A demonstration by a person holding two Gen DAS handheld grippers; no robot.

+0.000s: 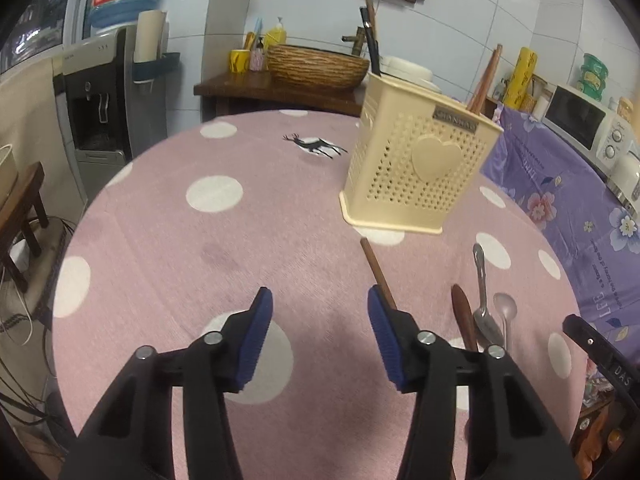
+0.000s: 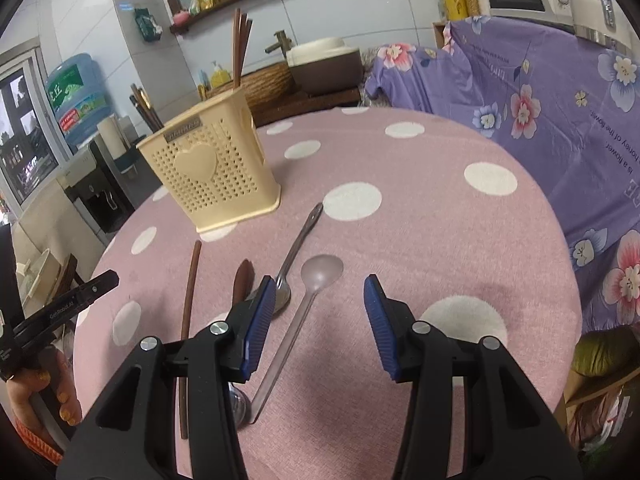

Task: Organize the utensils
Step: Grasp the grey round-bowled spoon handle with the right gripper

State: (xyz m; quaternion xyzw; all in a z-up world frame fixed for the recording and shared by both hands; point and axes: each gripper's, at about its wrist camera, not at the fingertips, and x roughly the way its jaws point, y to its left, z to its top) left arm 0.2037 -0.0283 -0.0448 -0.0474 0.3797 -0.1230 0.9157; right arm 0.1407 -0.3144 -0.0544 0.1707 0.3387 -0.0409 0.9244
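Left gripper [image 1: 320, 300] tilted down over the pink table [image 1: 168, 240], jaws apart, nothing between. Right gripper [image 2: 320, 286] likewise tilted down, agape, empty, above the clear spoon [image 2: 308, 292]. Chopstick [image 2: 190, 300], metal spoon [image 2: 298, 246] lie near the holder [image 2: 212, 172], far left.

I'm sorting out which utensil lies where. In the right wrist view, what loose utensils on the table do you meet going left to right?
Brown chopstick → dark wooden spoon → metal spoon → clear plastic spoon.
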